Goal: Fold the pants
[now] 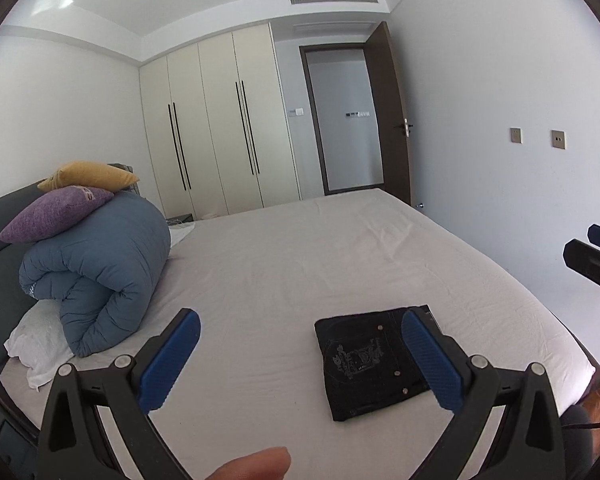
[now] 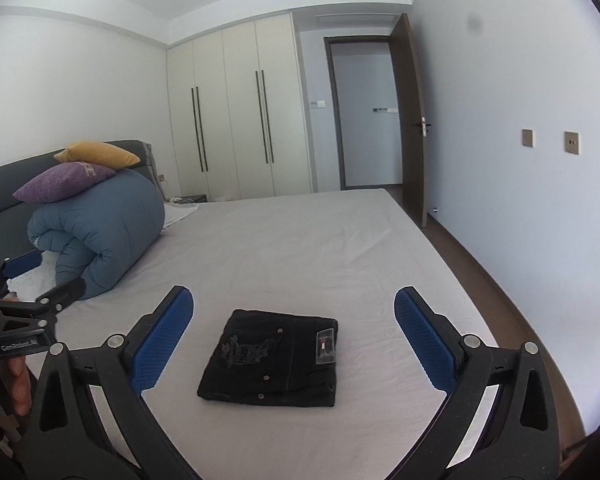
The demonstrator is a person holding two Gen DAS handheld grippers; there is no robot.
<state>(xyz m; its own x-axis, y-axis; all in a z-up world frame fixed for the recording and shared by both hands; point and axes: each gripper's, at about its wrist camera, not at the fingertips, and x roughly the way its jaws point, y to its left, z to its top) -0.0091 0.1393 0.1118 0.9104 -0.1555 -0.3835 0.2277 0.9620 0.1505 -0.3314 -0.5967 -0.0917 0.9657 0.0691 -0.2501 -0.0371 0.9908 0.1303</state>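
- The black pants [image 2: 270, 360] are lying folded into a compact rectangle on the bed [image 2: 300, 240], near its front edge, with a back pocket and a small label facing up.
- The right gripper [image 2: 294, 338] is hovering above and short of the pants, its blue-padded jaws spread wide with nothing between them; in its own view the bundle is sitting centred in the gap, untouched.
- The left gripper [image 1: 302, 354] is also spread wide and empty, hanging to the left of the pants; in the left wrist view its right blue finger is overlapping the bundle's right edge, held above the fabric rather than pressing on it.
- A fingertip [image 1: 256, 464] of the person's hand is showing at the bottom of the left wrist view.
- A rolled blue duvet [image 1: 100, 272] is sitting at the head of the bed, well apart from the pants, with a purple cushion [image 1: 56, 214] and a yellow cushion [image 1: 90, 176] stacked on it and a white pillow [image 1: 36, 344] lying beneath.
- Nothing is lying between the grippers and the pants.
- The bed is wearing a pale, lightly creased sheet against a grey headboard [image 2: 4, 196].
- Cream wardrobes [image 2: 236, 112] are lining the far wall beside an open dark door [image 2: 412, 120].
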